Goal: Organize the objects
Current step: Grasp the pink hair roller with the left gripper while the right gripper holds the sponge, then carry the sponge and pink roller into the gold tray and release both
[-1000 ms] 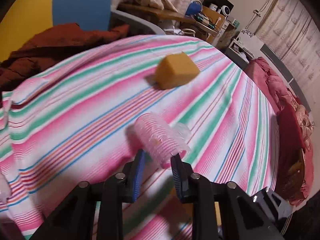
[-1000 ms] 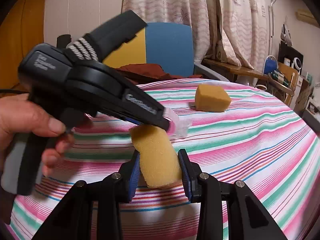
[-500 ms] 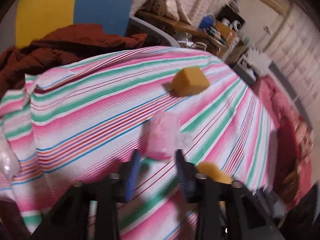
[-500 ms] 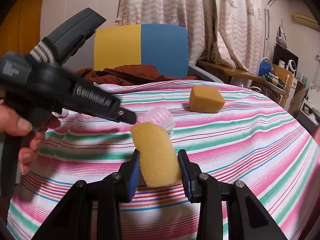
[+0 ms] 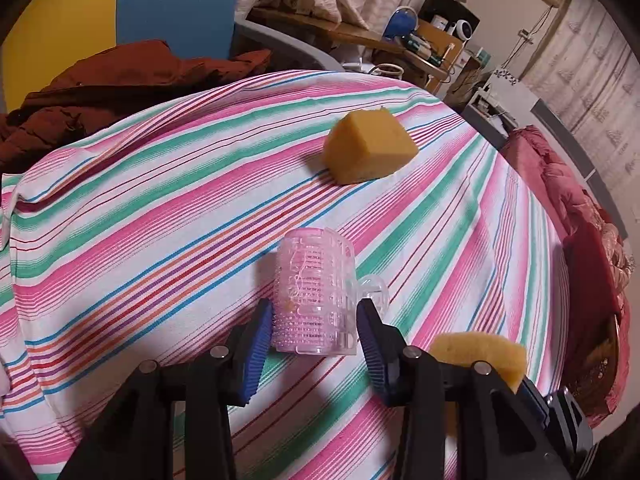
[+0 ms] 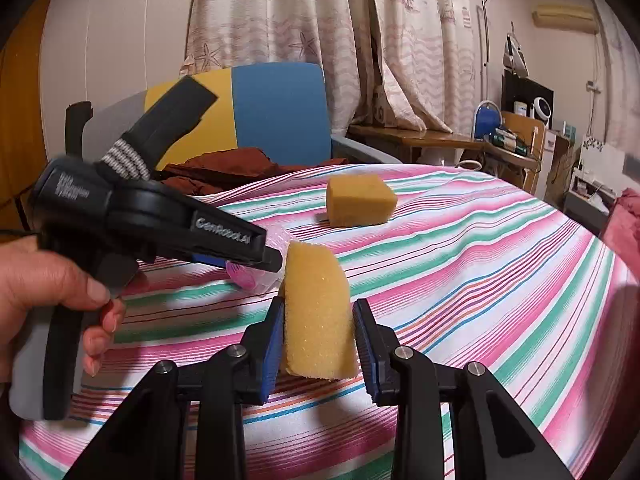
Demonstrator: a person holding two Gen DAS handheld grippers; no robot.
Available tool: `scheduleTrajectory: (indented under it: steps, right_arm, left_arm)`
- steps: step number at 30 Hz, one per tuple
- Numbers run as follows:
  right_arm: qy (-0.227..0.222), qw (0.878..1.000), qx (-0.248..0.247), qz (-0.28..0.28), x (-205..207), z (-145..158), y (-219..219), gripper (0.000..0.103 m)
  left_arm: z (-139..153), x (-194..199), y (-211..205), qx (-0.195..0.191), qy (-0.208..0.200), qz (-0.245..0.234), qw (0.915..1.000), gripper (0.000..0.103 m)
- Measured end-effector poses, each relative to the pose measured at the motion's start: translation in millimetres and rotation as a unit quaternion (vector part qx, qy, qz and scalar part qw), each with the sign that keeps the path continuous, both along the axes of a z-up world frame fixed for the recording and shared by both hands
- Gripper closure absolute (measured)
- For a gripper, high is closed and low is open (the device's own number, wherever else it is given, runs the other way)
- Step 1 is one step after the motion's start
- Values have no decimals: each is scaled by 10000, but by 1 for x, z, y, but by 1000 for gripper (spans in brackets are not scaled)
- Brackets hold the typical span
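Left claw [image 5: 314,322] set down over the clear pink cup [image 5: 312,292], which stands upright near the middle of the bench on the striped cloth [image 5: 160,200], handle turned toward the right edge. Jaws just closing, cup between them, blue pads level with its lower walls. Pressing or a hair clear: cannot tell. Low placement likely chosen to catch the cup by its body rather than the rim.

Right claw [image 6: 318,332] clamped on a yellow sponge slab [image 6: 316,320], carried on end just above the cloth, probably waiting its turn. Second sponge block [image 5: 368,148] lying free toward the far edge.

Pink bristly thing inside the cup: roller or moulded wall, hard to say. From the right wrist, cup nearly all hidden behind the left claw and the slab. Near edge of the bench cut off by the claw bodies. Only the left hand [image 6: 48,292] showing.
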State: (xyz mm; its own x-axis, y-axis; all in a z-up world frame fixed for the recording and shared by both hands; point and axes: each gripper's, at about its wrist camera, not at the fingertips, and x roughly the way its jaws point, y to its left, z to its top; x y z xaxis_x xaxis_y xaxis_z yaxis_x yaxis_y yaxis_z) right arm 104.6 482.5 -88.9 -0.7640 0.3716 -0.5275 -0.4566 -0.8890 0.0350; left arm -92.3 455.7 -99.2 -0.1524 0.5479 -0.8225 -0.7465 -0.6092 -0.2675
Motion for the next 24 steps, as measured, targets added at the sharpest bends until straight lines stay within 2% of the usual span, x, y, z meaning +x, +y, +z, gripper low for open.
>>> scheduleTrajectory:
  steps: [4,6,14,20,24]
  right_arm:
    - [-7,10000,20,20,-1,-1,-1,70]
    - [-9,10000,45,20,-1,0,-1,70]
    - [-44,9997,219,61,-1,1,-9,71]
    - [-65,9991,359,204,1,5,-20,71]
    - [-76,9987,251,431,6,11,-35,71]
  left_arm:
    - [4,7,-11,39,160,45,9999,63]
    - [9,9,-21,223,135,100,9996,66]
    - [28,29,-60,630,95,360,9973,66]
    - [45,48,-106,1051,-53,557,9929,67]
    - [61,65,-143,1344,23,620,9890,67]
